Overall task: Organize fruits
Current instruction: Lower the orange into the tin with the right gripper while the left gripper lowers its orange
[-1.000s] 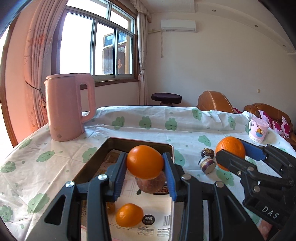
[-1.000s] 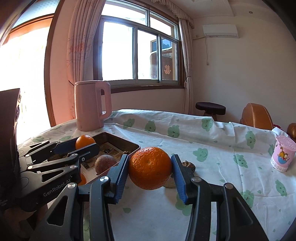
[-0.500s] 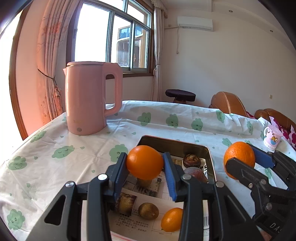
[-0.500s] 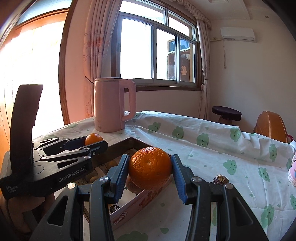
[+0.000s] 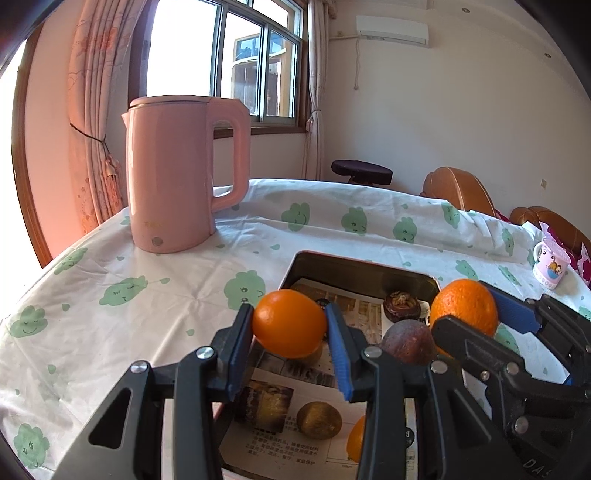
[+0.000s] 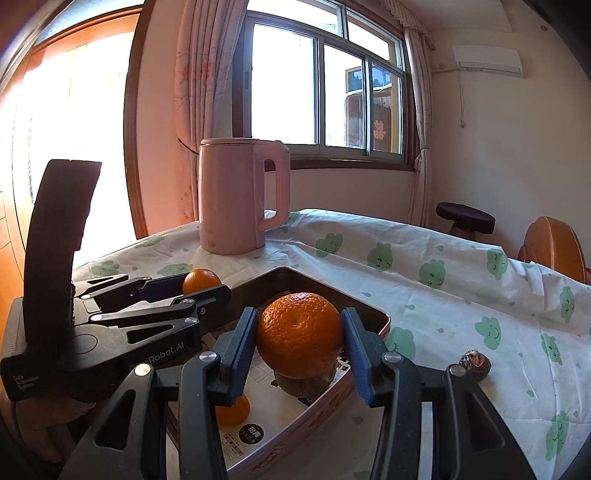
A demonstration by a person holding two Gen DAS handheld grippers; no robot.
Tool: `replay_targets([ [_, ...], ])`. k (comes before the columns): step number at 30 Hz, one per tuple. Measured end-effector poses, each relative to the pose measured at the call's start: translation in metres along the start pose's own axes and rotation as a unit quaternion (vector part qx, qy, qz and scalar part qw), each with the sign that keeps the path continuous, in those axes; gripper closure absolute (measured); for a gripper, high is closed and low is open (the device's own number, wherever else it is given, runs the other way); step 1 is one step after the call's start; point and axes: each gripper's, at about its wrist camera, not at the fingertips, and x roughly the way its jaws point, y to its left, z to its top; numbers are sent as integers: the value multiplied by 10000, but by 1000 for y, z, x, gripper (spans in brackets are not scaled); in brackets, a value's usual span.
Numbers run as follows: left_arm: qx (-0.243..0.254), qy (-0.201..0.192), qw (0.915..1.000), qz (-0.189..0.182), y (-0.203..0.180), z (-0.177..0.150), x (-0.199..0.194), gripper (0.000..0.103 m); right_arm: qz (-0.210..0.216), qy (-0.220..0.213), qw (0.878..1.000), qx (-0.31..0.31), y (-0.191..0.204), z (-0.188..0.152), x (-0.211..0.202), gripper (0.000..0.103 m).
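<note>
Orange fruits (image 5: 289,324) above metal tray rim (image 5: 354,266)

Your left gripper (image 5: 290,328) clamps a smooth orange (image 5: 290,323) above the paper-lined tin tray's (image 5: 354,267) near-left edge. Your right gripper (image 5: 465,314) grips a bigger orange (image 5: 463,306) over the tray's right side. Inside lie a passion fruit (image 5: 406,341), a kiwi (image 5: 318,420) and a brown fruit (image 5: 400,305). A pink kettle (image 5: 177,177) stands far left on the tablecloth (image 5: 147,295).

Sunlit window (image 5: 236,62) with pink curtain (image 5: 92,122), white wall (image 5: 443,110), air conditioner (image 5: 391,26), dark stool (image 5: 362,171).
</note>
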Motion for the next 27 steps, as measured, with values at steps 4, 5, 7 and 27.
replay_targets([
  [4,-45,87,9999,-39,2,-1,4,62,-18,61,10000,-32,2,-2,5,54],
  [5,-49,88,9999,-39,2,0,4,62,-17,69,10000,-31,2,-2,6,54],
  [7,-32,110,9999,-42,2,0,5,62,-40,55,10000,-50,2,-1,7,54],
  [27,-140,269,9995,-96,3,0,13,62,48,271,9994,-207,9,-2,16,54],
])
